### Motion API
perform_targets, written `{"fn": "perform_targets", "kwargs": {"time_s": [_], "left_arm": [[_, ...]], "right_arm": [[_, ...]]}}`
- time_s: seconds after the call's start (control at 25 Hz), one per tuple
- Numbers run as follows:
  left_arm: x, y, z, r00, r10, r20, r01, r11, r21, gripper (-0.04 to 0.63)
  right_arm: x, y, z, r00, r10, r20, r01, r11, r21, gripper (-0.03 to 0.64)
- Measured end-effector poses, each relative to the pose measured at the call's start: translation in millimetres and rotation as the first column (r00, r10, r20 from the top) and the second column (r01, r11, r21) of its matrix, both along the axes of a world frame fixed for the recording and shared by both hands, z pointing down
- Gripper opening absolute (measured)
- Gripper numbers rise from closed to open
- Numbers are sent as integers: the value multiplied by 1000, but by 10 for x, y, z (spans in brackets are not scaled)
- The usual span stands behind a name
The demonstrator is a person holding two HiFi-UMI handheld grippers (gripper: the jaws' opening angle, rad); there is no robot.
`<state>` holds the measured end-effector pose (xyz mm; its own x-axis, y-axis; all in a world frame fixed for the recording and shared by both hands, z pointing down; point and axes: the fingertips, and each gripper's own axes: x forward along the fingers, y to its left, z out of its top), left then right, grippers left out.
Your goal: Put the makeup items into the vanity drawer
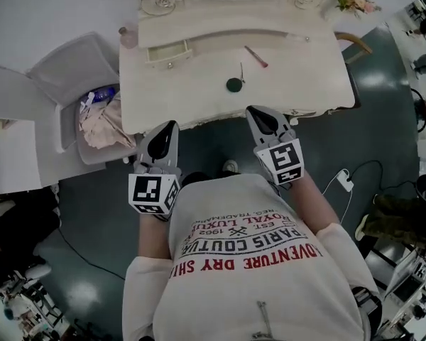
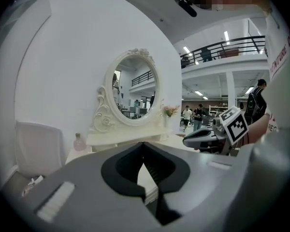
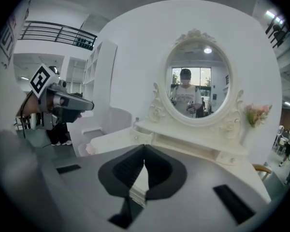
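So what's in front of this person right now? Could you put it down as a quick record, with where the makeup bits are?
Place: cream vanity table with oval mirror
Drawer: small left drawer, pulled partly out
Makeup on tabletop: pink-handled brush; dark green round case; thin dark stick just behind it
Also: pink bottle, back left corner
Left gripper: jaws together, empty, at table's front edge
Right gripper: jaws together, empty, at table's front edge
Progress: nothing picked up yet

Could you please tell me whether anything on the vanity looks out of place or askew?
Nothing looks spilled or damaged. The small drawer at the vanity's left stands pulled open. A pink makeup stick lies slanted on the vanity top, and a dark round case lies loose nearby.
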<state>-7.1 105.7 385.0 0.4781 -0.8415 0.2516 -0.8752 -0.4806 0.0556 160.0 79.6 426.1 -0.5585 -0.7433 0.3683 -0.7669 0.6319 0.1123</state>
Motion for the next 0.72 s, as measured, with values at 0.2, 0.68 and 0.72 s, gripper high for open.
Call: {"fn": "perform_targets", "kwargs": {"time_s": [0.2, 0.68, 0.72], "left_arm": [[1, -163, 146, 999, -41, 13, 41, 999, -30, 11], [-108, -975, 318, 1000, 15, -15, -16, 998, -59, 11], [-129, -1036, 339, 1000, 18, -19, -19, 998, -64, 11]], "right_arm": [[-43, -293, 259, 999, -52, 2, 52, 995, -80, 8], [-202, -801, 953, 991, -91, -98, 55, 945, -324, 11], [-214, -830, 1030, 990, -88, -106, 45, 935, -353, 13]]}}
